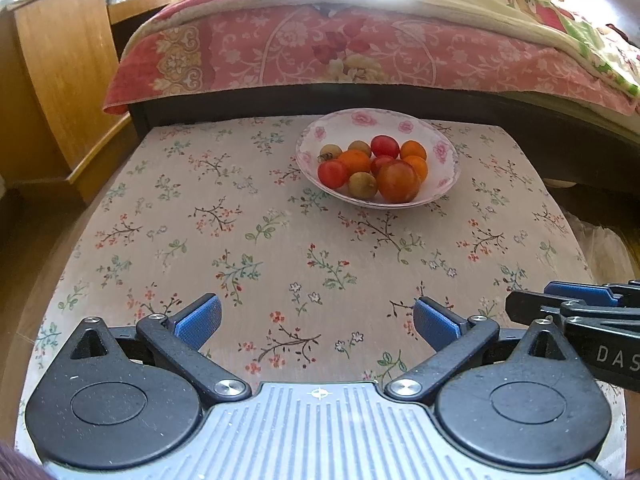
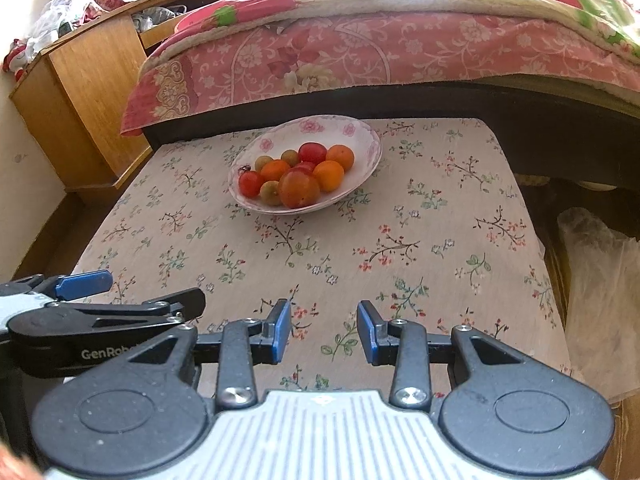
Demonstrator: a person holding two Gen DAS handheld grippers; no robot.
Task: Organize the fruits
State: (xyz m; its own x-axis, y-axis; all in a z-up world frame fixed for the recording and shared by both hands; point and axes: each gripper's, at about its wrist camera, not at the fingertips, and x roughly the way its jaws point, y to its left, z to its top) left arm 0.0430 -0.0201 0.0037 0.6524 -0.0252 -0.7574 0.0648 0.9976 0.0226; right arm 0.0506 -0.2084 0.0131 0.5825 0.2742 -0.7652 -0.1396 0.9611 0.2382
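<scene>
- White bowl (image 1: 442, 190) with pink flowers on the rim, standing on the table (image 1: 200, 240) near its far edge, just in front of the bed (image 1: 320, 52).
- Fruits (image 1: 372, 168) piled inside the bowl: red, orange and greenish-brown pieces, touching one another, the largest orange-red one (image 1: 398, 181) nearest the bowl's front rim.
- Floral cloth over the whole table; bare between the bowl and the near edge.
- Left claw (image 1: 318, 322) above the near edge, blue pads wide apart, nothing between them.
- Right claw (image 2: 323, 332) above the near edge too, pads a narrow gap apart, empty, touching nothing.
- Both claws side by side, well apart from the bowl, each showing at the edge of the other's view.
- Wooden cabinet (image 2: 88, 92) beyond the table's far left corner.
</scene>
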